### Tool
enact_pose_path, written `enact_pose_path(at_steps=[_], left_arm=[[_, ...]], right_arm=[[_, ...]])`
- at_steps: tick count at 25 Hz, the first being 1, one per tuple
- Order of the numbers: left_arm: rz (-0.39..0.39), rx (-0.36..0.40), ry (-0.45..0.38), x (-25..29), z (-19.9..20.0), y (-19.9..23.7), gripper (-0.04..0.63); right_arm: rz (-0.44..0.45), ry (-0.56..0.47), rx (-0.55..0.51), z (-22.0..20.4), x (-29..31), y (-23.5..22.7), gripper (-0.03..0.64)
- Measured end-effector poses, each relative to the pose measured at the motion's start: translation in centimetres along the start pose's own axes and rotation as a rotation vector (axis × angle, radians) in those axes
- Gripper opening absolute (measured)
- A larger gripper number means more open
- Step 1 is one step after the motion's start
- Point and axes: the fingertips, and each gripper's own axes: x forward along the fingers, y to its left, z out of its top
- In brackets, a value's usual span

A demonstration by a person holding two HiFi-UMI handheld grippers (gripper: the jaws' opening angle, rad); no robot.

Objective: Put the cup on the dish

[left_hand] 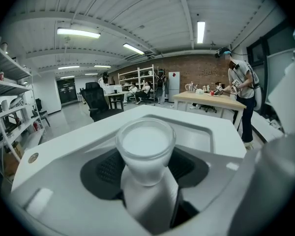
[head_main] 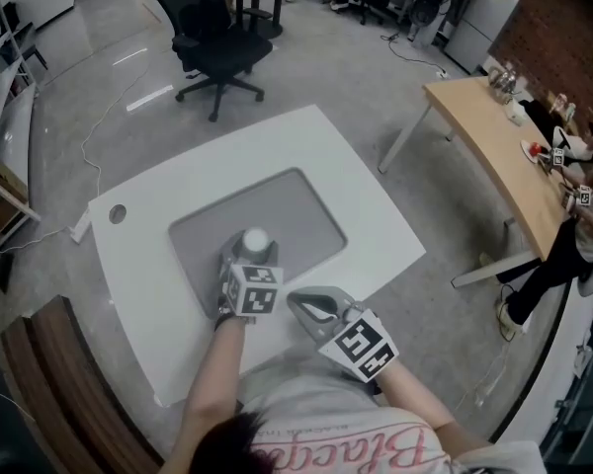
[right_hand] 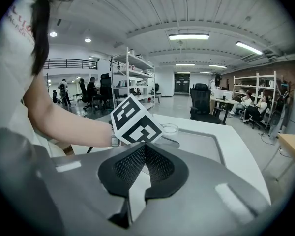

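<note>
A frosted white cup point(head_main: 256, 240) stands upright over the near part of the grey mat point(head_main: 296, 210) on the white table point(head_main: 366, 181). My left gripper point(head_main: 251, 257) is shut on the cup, its jaws on either side of the cup's body. In the left gripper view the cup point(left_hand: 146, 144) fills the gap between the dark pads point(left_hand: 105, 168) of the left gripper point(left_hand: 146, 176). My right gripper point(head_main: 295, 302) is just right of the left one, over the table's front edge, shut with nothing in it. Its pads point(right_hand: 125, 166) meet at the tip of the right gripper point(right_hand: 145, 145). No dish shows in any view.
A black office chair point(head_main: 217, 42) stands beyond the table's far edge. A wooden table point(head_main: 494, 156) with small items is at the right, where a person point(head_main: 573, 235) stands. A small round hole point(head_main: 117, 213) marks the table's left corner. Shelving point(head_main: 0, 97) lines the left wall.
</note>
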Motion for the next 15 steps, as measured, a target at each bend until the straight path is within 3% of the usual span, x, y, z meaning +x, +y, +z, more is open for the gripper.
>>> enact_pose_path(at_steps=[10, 13, 14, 15], left_arm=[[-0.031, -0.025, 0.074, 1.8, -1.1, 0.2, 0.259], [-0.050, -0.065, 0.121, 2.2, -1.8, 0.4, 0.253], [-0.069, -0.081, 0.146, 2.1, -2.1, 0.3, 0.271], [-0.088, -0.091, 0.163, 2.0, -2.3, 0.1, 0.355]], right_arm=[[-0.015, 0.032, -0.005, -0.8, -0.5, 0.3, 0.002], [-0.012, 0.033, -0.035, -0.5, -0.6, 0.9, 0.002], [-0.018, 0.029, -0.044, -0.3, -0.7, 1.0, 0.002], [-0.029, 0.024, -0.048, -0.2, -0.8, 1.0, 0.002]])
